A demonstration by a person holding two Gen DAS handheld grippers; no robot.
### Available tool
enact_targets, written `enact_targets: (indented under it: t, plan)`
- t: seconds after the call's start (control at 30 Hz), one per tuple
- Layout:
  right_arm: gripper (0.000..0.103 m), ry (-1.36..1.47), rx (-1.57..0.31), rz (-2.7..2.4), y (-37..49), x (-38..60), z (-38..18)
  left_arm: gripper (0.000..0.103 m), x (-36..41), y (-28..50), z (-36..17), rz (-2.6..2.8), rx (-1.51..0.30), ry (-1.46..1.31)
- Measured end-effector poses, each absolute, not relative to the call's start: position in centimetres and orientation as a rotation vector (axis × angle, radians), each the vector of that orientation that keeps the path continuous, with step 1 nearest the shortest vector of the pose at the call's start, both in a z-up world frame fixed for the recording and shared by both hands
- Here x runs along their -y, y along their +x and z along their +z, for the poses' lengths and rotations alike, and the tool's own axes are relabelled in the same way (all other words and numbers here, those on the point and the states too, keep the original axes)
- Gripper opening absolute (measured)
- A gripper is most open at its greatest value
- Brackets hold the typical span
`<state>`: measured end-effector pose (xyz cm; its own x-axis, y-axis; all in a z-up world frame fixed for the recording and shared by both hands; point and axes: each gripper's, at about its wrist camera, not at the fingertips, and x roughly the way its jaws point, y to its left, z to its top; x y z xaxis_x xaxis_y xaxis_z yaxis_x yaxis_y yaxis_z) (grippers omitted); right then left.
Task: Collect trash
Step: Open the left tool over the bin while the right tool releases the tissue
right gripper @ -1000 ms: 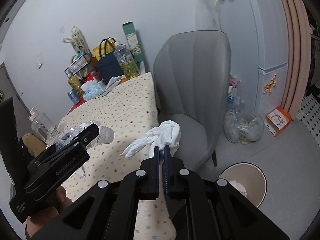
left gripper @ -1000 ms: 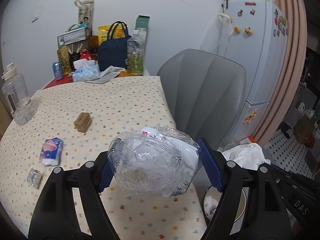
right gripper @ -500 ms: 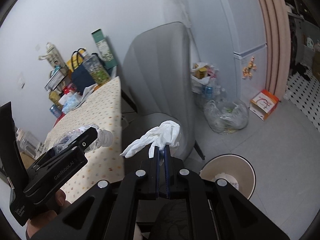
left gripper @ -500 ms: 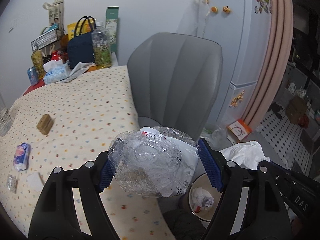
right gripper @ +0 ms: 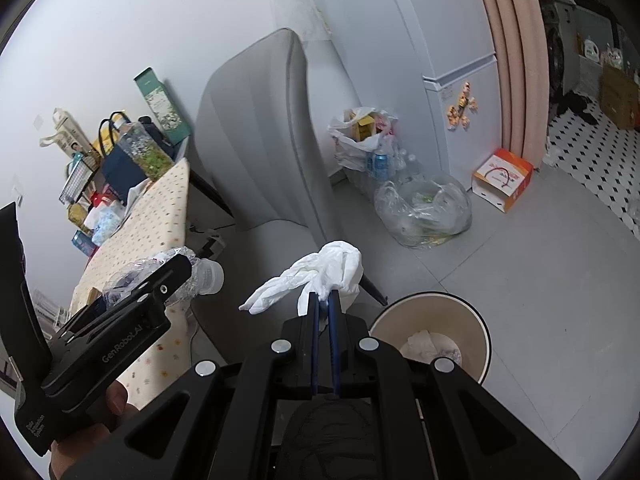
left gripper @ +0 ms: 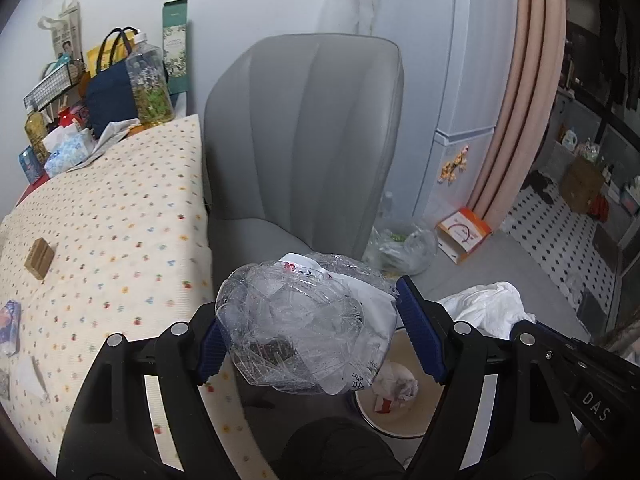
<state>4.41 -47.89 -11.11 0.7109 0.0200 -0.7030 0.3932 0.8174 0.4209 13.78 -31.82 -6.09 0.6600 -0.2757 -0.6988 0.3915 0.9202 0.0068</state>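
My left gripper [left gripper: 310,320] is shut on a crushed clear plastic bottle [left gripper: 304,324], its blue pads [left gripper: 420,328] pressing both sides. The same bottle [right gripper: 200,274] shows at the left of the right wrist view, cap end sticking out. My right gripper [right gripper: 324,300] is shut on a crumpled white tissue [right gripper: 320,272], which also appears in the left wrist view as the tissue [left gripper: 488,308] at the right. A round beige trash bin [right gripper: 476,320] stands on the floor just below and right of the tissue; the bin [left gripper: 400,424] holds crumpled paper.
A grey chair [left gripper: 304,140] stands between the dotted table [left gripper: 112,220] and the white fridge [right gripper: 452,60]. Clear bags of bottles [right gripper: 424,208] and an orange box [right gripper: 502,178] sit on the floor. A small brown block [left gripper: 39,258] and wrappers lie on the table.
Both grippers have swung right and down, away from the table and toward the floor bin. The bin is now larger and nearer in both views. Both grips are unchanged.
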Motion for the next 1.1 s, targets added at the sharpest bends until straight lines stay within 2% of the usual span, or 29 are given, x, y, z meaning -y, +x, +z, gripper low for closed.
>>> enact_targets:
  t: [0.3,0.37,0.4,0.43,0.67,0.97,1.1]
  plan:
    - [0.010,0.621,-0.799,-0.291,4.6,50.3,-13.4,0.076,34.2,14.3,-7.7,-0.411,-0.799,0.189]
    - [0.019,0.622,-0.806,-0.303,4.5,50.7,-13.7,0.076,34.8,14.3,-8.0,-0.418,-0.804,0.197]
    - [0.037,0.625,-0.804,-0.316,4.4,50.9,-13.8,0.076,35.0,14.3,-8.0,-0.420,-0.806,0.200]
    - [0.045,0.623,-0.796,-0.329,4.2,51.1,-13.7,0.076,35.3,14.3,-8.2,-0.423,-0.809,0.204]
    - [0.045,0.634,-0.774,-0.370,2.6,52.9,-13.5,0.076,37.6,13.8,-8.9,-0.456,-0.825,0.238]
    - [0.051,0.660,-0.734,-0.453,-0.5,55.8,-12.9,0.076,41.3,12.6,-9.8,-0.531,-0.844,0.280]
    - [0.053,0.673,-0.719,-0.484,-1.6,56.9,-12.9,0.080,42.6,12.1,-9.9,-0.582,-0.862,0.295]
